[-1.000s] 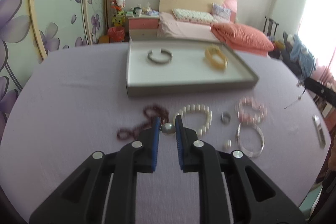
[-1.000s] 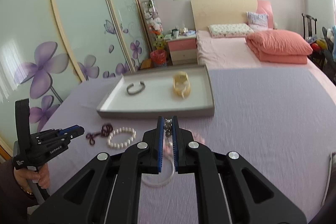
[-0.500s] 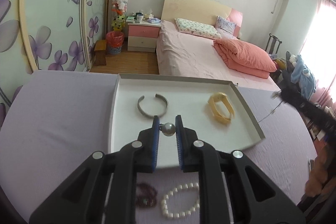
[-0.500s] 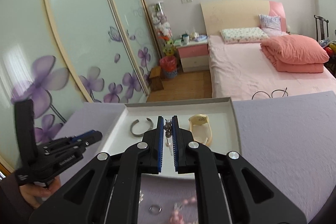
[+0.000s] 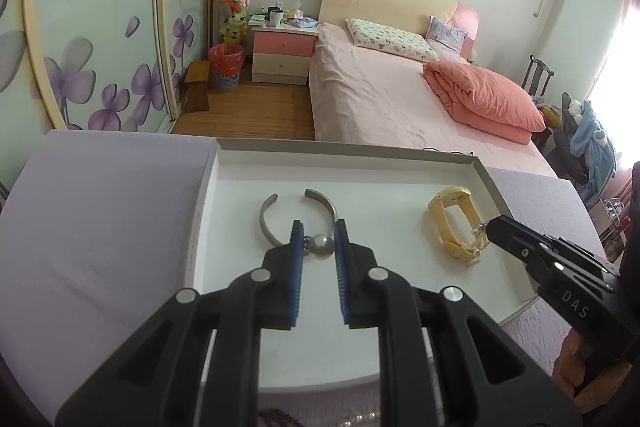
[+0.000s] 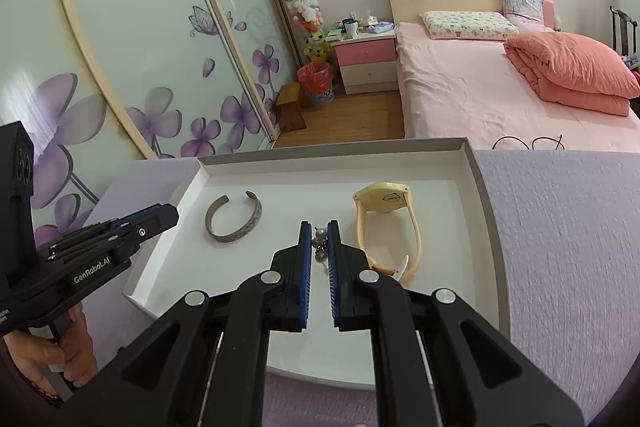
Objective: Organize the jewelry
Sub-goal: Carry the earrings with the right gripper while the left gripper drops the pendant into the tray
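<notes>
A white tray point(image 5: 344, 147) point(image 6: 332, 147) with a grey rim lies on the lilac table. In it are a silver cuff bracelet point(image 5: 262, 221) point(image 6: 234, 238) on the left and a yellow watch point(image 5: 448, 195) point(image 6: 382, 195) on the right. My left gripper point(image 5: 319, 227) point(image 6: 168, 215) hovers over the tray's left half near the cuff, shut on a grey pearl earring point(image 5: 322, 245). My right gripper point(image 6: 319, 227) point(image 5: 494, 227) hovers beside the watch, shut on a small dangling pearl earring point(image 6: 320, 241) point(image 5: 478, 231).
The lilac tablecloth point(image 5: 100, 211) spreads to the left of the tray and also to its right point(image 6: 560, 227). A white pearl bracelet point(image 5: 360, 418) and dark beads point(image 5: 276, 417) lie just below the tray's near edge. A pink bed point(image 5: 380, 99) stands beyond the table.
Both grippers have travelled forward from above the loose jewelry on the cloth to above the tray, each still holding its earring. The tray and its cuff and watch look much nearer.
</notes>
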Demonstrator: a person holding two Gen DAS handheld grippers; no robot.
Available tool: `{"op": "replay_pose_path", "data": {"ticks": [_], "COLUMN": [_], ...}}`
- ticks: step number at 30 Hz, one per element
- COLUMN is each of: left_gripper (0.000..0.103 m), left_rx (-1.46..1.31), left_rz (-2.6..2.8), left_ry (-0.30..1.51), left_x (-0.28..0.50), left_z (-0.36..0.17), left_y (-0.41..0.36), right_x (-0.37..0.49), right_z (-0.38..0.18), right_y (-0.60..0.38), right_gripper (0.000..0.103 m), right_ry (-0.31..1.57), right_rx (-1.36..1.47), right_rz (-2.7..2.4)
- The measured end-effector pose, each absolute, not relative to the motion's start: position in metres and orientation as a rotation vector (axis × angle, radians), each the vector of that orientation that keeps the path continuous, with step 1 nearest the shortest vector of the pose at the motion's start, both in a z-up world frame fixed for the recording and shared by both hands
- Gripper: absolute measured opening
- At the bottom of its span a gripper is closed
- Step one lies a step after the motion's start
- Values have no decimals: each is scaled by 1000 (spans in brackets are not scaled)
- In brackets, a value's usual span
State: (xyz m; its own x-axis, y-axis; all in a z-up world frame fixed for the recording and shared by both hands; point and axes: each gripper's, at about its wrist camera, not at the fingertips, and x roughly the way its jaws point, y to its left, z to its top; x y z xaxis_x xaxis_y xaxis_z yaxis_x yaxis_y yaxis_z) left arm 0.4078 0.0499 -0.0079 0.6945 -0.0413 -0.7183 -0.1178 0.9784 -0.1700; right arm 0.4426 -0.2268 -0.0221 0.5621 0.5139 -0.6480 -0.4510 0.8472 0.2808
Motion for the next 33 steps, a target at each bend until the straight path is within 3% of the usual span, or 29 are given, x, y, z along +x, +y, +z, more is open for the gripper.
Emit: {"op": "replay_pose_path", "data": {"ticks": [3, 5, 7, 21, 22, 23, 25, 33], "left_gripper": [15, 15, 15, 17, 25, 40, 54, 58], "left_rx": [-205, -208, -209, -226, -236, -243, -253, -248], "left_rz": [39, 38, 36, 80, 82, 82, 106, 105], "left_ry": [810, 813, 815, 851, 846, 844, 820, 778], "left_x": [411, 413, 414, 432, 432, 432, 427, 402], "left_z": [-12, -14, -15, -33, -32, -31, -26, -3], "left_y": [48, 47, 47, 47, 48, 50, 53, 67], "right_x": [445, 444, 442, 436, 435, 433, 430, 410], "right_z": [-25, -26, -25, -30, -30, -29, -28, -20], "right_y": [-227, -228, -233, -250, -251, -251, -252, -258], "right_gripper": [10, 29, 38, 38, 38, 38, 38, 38], "right_ry": [810, 813, 796, 779, 776, 773, 767, 750], "right_rx": [98, 93, 91, 50, 47, 43, 42, 50], "right_rz": [580, 575, 562, 530, 531, 533, 535, 556]}}
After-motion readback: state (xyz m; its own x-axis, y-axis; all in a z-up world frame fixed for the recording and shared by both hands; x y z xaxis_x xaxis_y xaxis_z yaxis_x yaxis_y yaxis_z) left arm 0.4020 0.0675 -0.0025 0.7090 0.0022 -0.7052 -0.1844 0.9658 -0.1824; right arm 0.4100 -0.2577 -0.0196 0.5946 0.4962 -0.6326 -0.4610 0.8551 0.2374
